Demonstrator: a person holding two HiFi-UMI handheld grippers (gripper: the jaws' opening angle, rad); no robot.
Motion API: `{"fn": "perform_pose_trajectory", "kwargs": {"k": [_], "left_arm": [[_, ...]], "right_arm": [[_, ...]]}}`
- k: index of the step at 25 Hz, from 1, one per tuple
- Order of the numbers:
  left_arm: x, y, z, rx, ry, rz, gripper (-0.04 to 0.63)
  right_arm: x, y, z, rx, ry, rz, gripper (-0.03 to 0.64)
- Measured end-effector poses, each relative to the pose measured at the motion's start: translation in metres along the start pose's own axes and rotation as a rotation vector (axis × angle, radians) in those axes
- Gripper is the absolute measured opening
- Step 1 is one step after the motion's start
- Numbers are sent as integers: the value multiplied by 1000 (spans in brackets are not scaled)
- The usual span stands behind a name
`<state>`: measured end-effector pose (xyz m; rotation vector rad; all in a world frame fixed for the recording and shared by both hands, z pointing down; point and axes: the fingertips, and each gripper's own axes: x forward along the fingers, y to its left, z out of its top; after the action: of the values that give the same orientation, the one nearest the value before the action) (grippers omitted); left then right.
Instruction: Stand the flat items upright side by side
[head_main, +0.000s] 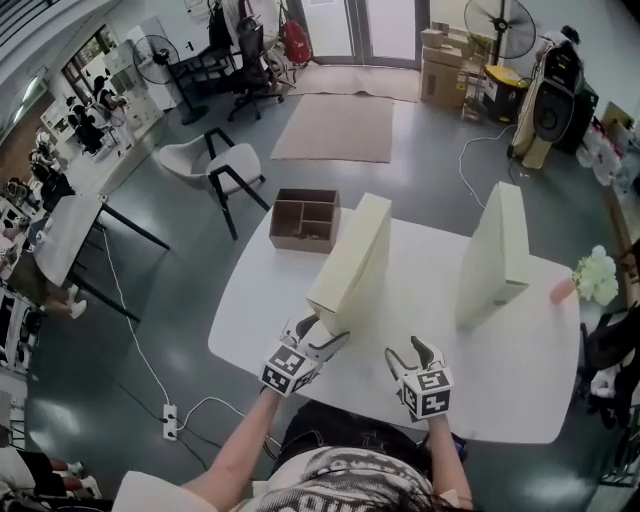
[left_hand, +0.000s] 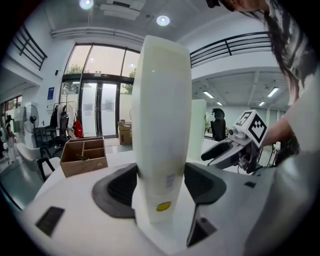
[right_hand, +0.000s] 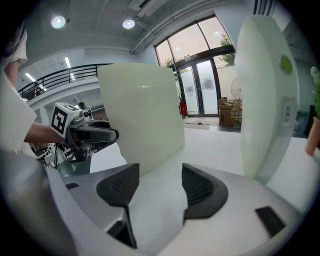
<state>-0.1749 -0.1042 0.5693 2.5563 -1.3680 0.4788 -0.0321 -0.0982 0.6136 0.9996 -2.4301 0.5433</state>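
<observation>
Left gripper (head_main: 322, 333) around upright cream box (head_main: 352, 262)

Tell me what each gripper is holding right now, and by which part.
The left gripper pinches the left cream box by its near narrow edge, low down. The right gripper holds nothing.

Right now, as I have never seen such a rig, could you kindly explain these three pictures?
A person holds a two-jaw gripper in each hand; no robot arm. One picture comes from a head camera looking down; the other two from cameras riding on the grippers. On the white table stand two tall flat cream boxes, the left box and the right box, with a brown wooden divided tray at its far corner and white flowers at its right edge. The left gripper clasps the left box, a pad on each side. The right gripper is open and empty.
</observation>
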Motion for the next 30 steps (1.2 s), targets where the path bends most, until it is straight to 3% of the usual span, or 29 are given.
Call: {"fn": "perform_pose_trajectory", "kwargs": {"k": [6,15,22,30], "left_arm": [[32,-16,16,-22,-5,29,298],[94,-53,42,-32,3,-15,293],[144,-78,64,-18,6,-68,295],[185,-98,79,-16,-1,-85,293]], "right_arm": [[-16,-34,-8,77,-10,-79,267],[-44,-78,-21,143,-27,-191,267],[-72,-151,-17,191,-69,-424,268],[-64,-198,7,81,-50,-468,296]]}}
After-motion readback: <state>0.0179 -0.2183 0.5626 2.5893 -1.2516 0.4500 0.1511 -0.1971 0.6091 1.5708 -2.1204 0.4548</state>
